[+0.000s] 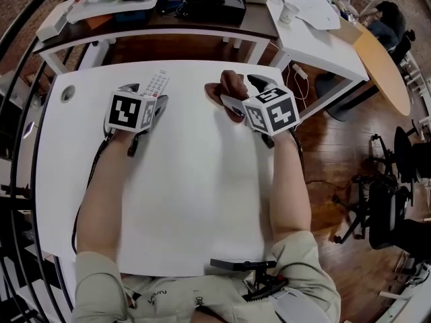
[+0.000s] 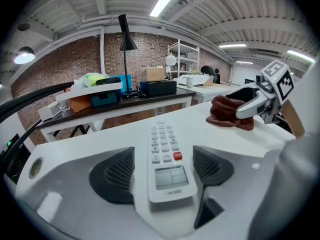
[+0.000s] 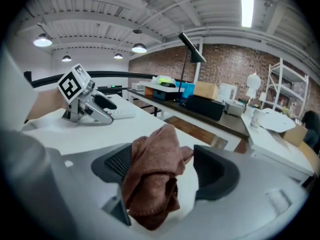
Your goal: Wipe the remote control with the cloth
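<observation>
A white remote control (image 1: pixel 156 83) lies on the white table (image 1: pixel 202 200), pointing away from me. My left gripper (image 1: pixel 145 94) is open around its near end; in the left gripper view the remote (image 2: pixel 164 139) sits between the two pads (image 2: pixel 117 174) with a gap on the left side. A crumpled brown cloth (image 1: pixel 232 86) lies between the jaws of my right gripper (image 1: pixel 241 93). In the right gripper view the cloth (image 3: pixel 152 179) leans on the left pad (image 3: pixel 117 164) and stands clear of the right one, so that gripper (image 3: pixel 162 171) is open.
A round cable hole (image 1: pixel 67 93) is at the table's far left corner. Behind stands a dark desk (image 1: pixel 202 20) with boxes and a black lamp (image 2: pixel 125 44). A second white table (image 1: pixel 316 39) and office chairs (image 1: pixel 384 207) are to the right. A black railing (image 1: pixel 20 113) curves along the left.
</observation>
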Demonstrator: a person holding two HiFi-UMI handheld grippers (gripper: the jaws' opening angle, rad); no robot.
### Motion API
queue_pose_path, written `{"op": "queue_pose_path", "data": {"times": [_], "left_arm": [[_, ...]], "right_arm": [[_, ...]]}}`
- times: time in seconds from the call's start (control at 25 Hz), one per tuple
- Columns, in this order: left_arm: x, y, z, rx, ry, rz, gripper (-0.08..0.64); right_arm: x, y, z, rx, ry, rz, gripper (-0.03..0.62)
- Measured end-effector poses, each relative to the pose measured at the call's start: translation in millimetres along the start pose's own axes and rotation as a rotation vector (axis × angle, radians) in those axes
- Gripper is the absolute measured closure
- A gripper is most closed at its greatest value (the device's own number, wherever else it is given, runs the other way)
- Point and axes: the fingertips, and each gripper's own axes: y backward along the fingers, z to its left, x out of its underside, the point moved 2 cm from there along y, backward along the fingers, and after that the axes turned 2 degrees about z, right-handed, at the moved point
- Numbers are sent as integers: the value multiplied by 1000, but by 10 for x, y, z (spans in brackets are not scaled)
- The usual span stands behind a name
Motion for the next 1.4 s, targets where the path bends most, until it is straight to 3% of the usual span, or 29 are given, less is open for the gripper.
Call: {"op": "queue_pose_path", "data": {"times": [0.52,0.68,0.88,1.08,1.4], "left_arm": [[17,-61,43,58,37,76,194],[8,-52,42,71,21,77,279],[8,-57,26,89,7,81,313],[0,-31,26,79,0,71,316],[-16,42,47,54,7,-4,318]], "right_arm": [[179,-108,13,-25,-18,72,212],[223,-133,11,-42,-69,74,221],[215,-141,40,-61,-68,72,270],[223,-105,38,-45,-53,84,404],[185,-77,38,-2,-11,70,462]]}}
